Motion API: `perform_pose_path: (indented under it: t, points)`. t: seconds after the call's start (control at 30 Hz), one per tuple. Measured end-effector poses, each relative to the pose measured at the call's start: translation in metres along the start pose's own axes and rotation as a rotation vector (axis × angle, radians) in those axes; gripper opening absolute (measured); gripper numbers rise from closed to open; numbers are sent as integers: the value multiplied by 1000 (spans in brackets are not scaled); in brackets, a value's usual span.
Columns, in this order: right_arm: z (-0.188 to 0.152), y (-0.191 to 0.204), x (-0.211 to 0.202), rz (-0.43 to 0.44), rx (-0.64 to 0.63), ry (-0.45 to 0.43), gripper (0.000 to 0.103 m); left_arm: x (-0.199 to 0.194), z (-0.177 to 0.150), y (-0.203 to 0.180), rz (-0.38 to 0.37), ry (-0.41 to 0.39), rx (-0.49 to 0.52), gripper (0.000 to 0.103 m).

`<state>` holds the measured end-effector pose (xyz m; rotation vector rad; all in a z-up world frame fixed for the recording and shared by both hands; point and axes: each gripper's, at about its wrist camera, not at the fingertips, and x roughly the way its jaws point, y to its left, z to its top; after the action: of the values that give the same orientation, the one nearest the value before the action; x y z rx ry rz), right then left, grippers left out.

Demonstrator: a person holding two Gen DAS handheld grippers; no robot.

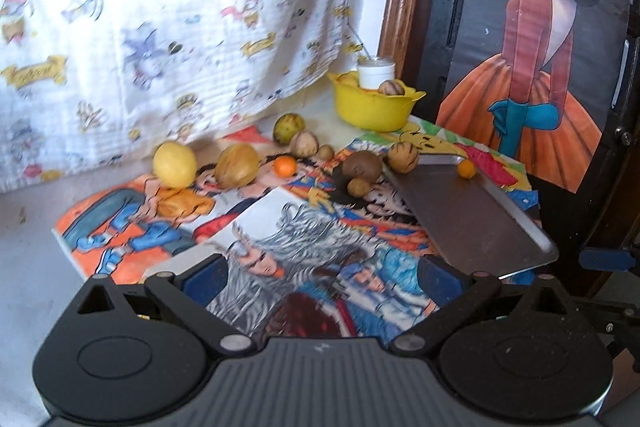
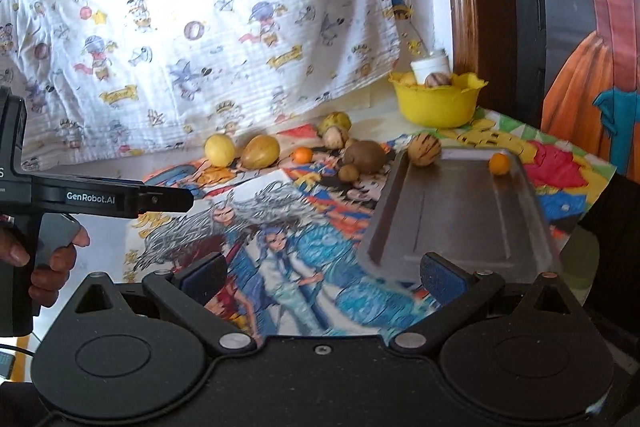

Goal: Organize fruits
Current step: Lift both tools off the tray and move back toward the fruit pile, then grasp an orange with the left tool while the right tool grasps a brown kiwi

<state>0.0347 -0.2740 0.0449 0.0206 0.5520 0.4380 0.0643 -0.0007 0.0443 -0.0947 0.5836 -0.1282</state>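
Several fruits lie in a row on the cartoon-print mat: a yellow lemon (image 1: 175, 164) (image 2: 219, 149), a tan oval fruit (image 1: 237, 165) (image 2: 260, 151), a small orange (image 1: 285, 166) (image 2: 302, 155), a brown kiwi (image 1: 362, 165) (image 2: 365, 156) and a striped round fruit (image 1: 403, 157) (image 2: 424, 149). A metal tray (image 1: 476, 215) (image 2: 460, 219) at the right holds one small orange fruit (image 1: 466, 169) (image 2: 499, 163). My left gripper (image 1: 322, 277) is open and empty, well short of the fruits. My right gripper (image 2: 322, 277) is open too, at the tray's near edge.
A yellow bowl (image 1: 374, 107) (image 2: 436, 103) at the back holds a white jar and a walnut-like fruit. A patterned cloth (image 1: 160, 7) hangs behind. A dark panel with a painted figure (image 1: 540, 47) stands at the right. A hand (image 2: 48, 255) holds the left gripper's handle.
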Motion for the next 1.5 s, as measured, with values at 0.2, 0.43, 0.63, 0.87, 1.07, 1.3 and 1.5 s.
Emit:
perform_pose_path:
  t: [0.2, 0.43, 0.63, 0.87, 1.07, 1.3, 1.5]
  points:
    - [-12, 12, 12, 15, 12, 53, 102, -1, -9, 13, 12, 30, 4, 103]
    - [-19, 21, 30, 32, -9, 118, 102, 4, -15, 26, 26, 57, 2, 103]
    - [-20, 27, 45, 55, -15, 152, 102, 14, -14, 37, 39, 74, 4, 103]
    - [-15, 22, 63, 56, -15, 179, 102, 33, -10, 45, 41, 86, 16, 103]
    - [-6, 13, 75, 49, -12, 183, 102, 51, -4, 48, 32, 93, 22, 103]
    - [24, -9, 79, 36, -14, 148, 102, 64, 11, 42, -4, 65, 61, 103]
    - [52, -35, 82, 7, -4, 101, 102, 75, 19, 27, -20, 37, 111, 103]
